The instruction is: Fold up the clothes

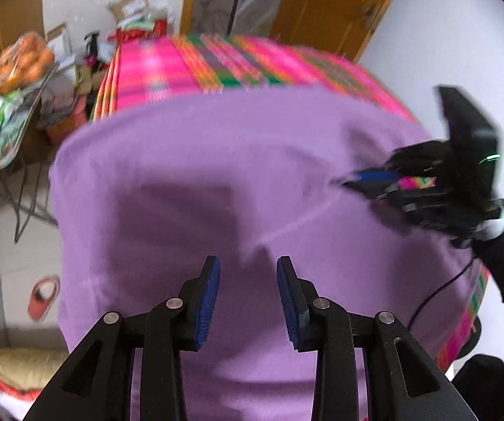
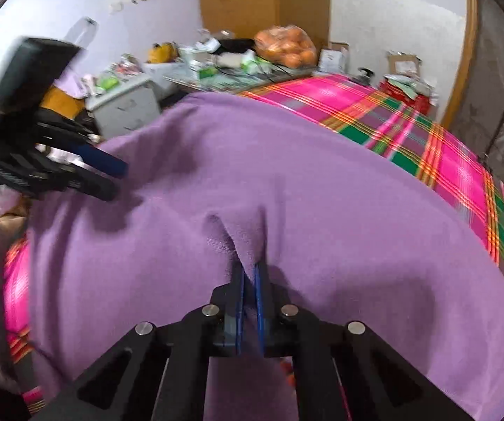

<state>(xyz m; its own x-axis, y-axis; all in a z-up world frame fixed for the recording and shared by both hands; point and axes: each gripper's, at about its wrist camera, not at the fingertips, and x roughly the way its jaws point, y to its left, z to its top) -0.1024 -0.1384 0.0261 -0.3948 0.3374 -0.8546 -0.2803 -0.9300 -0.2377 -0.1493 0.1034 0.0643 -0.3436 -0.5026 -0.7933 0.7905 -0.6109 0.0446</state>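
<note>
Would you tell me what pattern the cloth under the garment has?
Bright pink plaid cloth with green and orange stripes, clearest in the right wrist view.

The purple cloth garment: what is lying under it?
Under the purple cloth garment lies a pink, green and orange plaid cover, showing along its far and side edges. Whatever the garment covers in the middle cannot be seen.

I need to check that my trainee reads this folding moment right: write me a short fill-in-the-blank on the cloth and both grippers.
1. The garment spread out is ____ in colour.
2. The right gripper is shut on a ____ of that garment.
3. The left gripper has its jaws ____, with nothing between them.
4. Under the garment lies a pink ____ sheet.

Missing words: purple; fold; open; plaid
</note>
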